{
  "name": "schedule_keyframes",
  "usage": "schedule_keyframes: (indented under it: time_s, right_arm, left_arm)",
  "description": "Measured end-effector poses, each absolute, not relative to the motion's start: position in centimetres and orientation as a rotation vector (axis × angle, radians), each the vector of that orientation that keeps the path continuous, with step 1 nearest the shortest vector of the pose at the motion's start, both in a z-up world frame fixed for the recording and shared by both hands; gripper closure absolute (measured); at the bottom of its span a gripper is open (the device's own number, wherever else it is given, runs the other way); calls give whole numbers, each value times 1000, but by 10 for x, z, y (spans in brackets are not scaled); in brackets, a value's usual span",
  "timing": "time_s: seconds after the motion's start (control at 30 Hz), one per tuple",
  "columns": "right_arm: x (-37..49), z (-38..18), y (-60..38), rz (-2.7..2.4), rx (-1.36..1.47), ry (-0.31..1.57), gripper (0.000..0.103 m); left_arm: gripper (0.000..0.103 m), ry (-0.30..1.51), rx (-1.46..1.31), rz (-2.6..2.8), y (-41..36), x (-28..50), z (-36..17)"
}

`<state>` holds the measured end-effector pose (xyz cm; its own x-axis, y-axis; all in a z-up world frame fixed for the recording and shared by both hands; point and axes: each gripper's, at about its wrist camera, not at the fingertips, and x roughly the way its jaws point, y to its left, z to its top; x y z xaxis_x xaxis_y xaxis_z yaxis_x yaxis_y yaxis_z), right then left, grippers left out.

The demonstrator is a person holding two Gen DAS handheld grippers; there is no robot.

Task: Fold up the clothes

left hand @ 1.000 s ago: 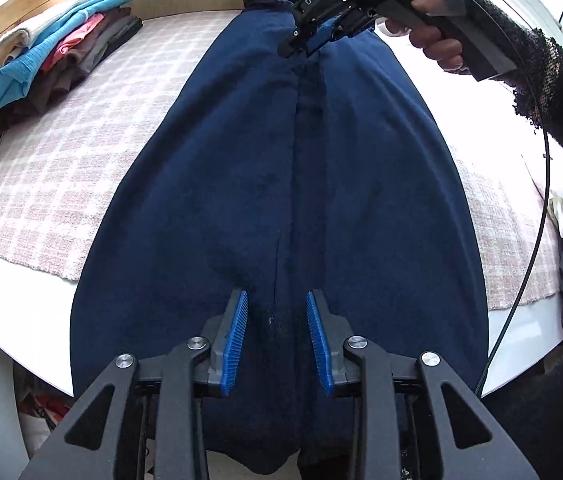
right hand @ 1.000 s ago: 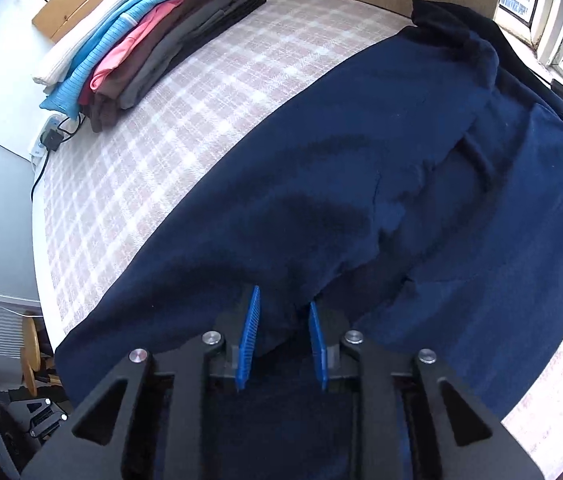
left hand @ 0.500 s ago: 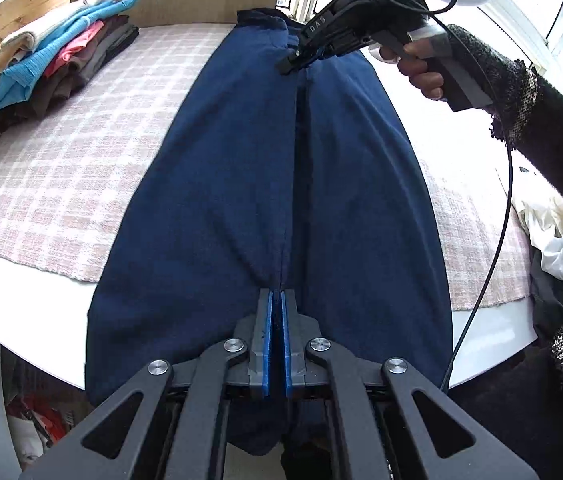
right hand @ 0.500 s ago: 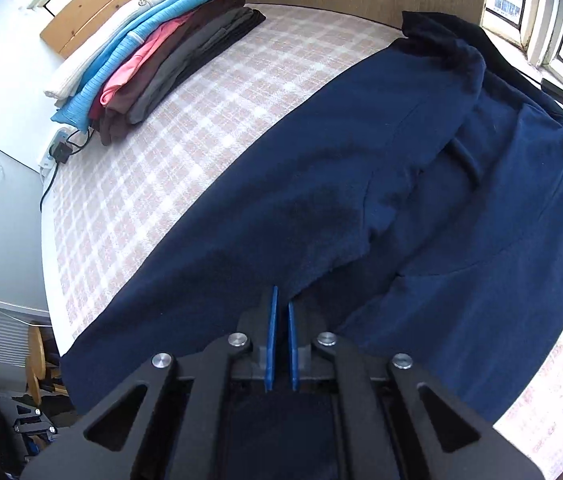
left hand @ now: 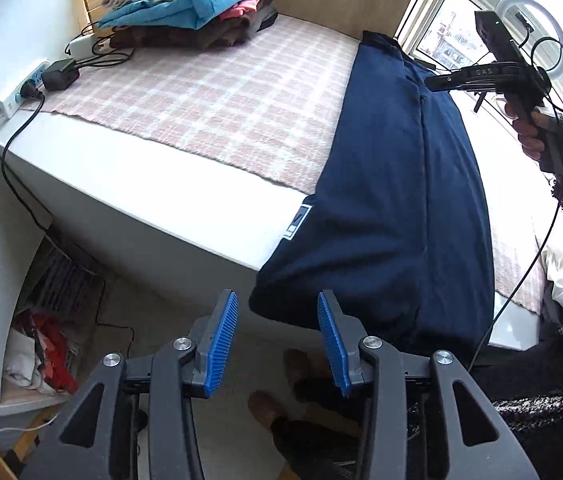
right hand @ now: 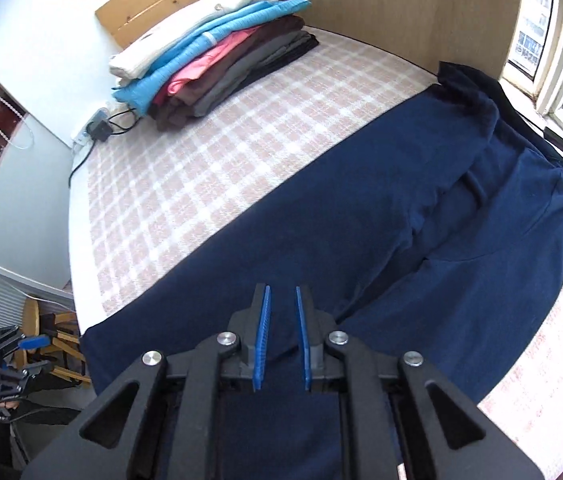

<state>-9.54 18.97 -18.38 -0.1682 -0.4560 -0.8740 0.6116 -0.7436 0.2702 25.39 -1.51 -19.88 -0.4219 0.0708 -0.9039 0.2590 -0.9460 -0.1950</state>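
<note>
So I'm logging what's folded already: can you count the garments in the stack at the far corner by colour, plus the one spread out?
Stack, as far as its visible layers show:
Cream garment: 1
Light blue garment: 1
Pink garment: 1
Brown garment: 1
Grey garment: 1
Black garment: 1
Spread out:
Navy garment: 1
Total: 7

the navy garment (left hand: 393,208) lay folded lengthwise on the checked cloth, its near end hanging over the edge just ahead of the left gripper.

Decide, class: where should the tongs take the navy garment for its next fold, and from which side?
Probably the hem corner of the navy garment overhanging the table: it hangs free. Come from the near edge, where the open left tongs are close.
</note>
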Motion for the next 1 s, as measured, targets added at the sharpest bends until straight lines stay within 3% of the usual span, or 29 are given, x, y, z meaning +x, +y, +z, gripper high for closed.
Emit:
schedule_keyframes:
  time_s: [0.37,0.63,0.67,0.7,0.87,1.0]
  right_arm:
    - [10,-237,73,-1801,1439,266,90]
    - [31,-256,66,-1953,1566,126,90]
    - [32,-256,68,-1979,1581,104,90]
    - [33,-255,70,-2007,1592,85,90]
    - [46,-247,68,-2065,1574,11,90]
    - [50,-254,51,-2117,1570,52,82]
  left_arm:
    - [61,377,1902,-2685,-21,235,-253]
    - [62,453,2053,-2825,-26,224,-277]
    - [84,466,2072,-2840,-25,225,-278]
    - [99,473,2087,-2858,-24,227,-279]
    - [100,566,2098,-2984,-28,246,-249]
    - [100,575,2128,-2976,-34,241,-247]
